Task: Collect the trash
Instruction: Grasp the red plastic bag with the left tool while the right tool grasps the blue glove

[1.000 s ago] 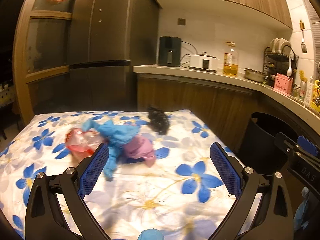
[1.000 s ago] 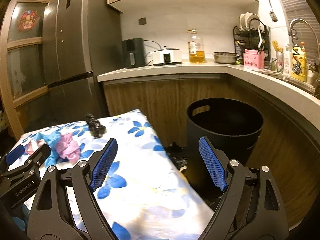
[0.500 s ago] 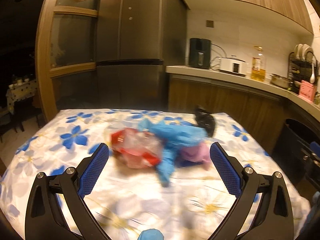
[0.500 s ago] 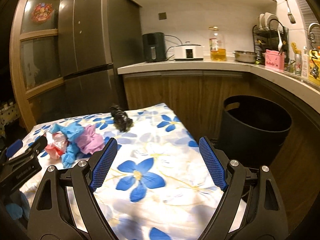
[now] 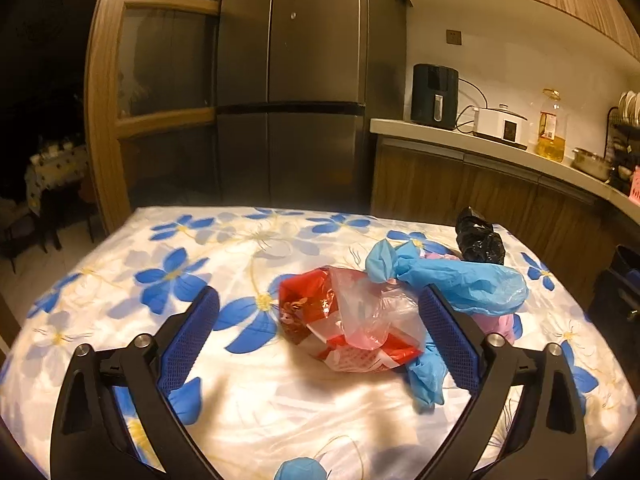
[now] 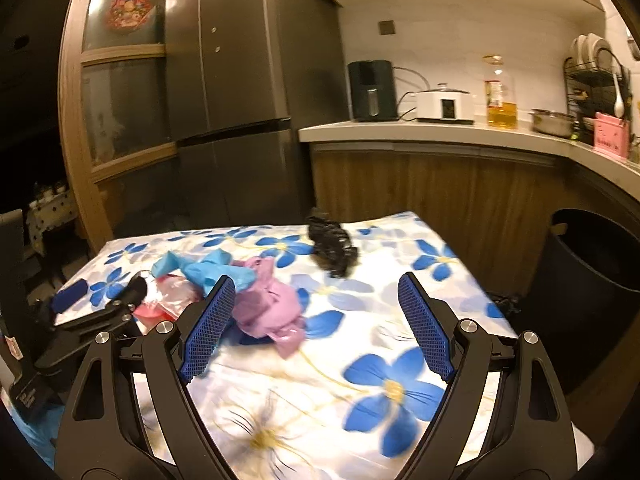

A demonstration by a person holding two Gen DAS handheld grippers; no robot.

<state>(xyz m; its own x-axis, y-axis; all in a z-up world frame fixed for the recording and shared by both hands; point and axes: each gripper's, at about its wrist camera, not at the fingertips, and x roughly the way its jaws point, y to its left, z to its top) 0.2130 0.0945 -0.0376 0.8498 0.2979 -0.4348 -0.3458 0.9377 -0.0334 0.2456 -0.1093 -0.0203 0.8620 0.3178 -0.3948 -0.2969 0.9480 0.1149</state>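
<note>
Left gripper (image 5: 318, 344) spread wide, nothing pinched; red-and-clear plastic bag (image 5: 348, 320) lies centre frame between its pads. Right gripper (image 6: 316, 326) likewise released over floral tablecloth (image 6: 380, 380). Blue glove (image 5: 452, 280), pink wad (image 6: 266, 304) behind; black bag (image 6: 332, 250) farthest back.

bare tablecloth (image 5: 120, 320) left of the red bag (image 5: 344, 320), trash heap (gloves (image 5: 460, 280), bags) crowding right

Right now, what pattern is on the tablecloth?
White tablecloth with large blue flowers with yellow centres; clearest in the right wrist view.
</note>
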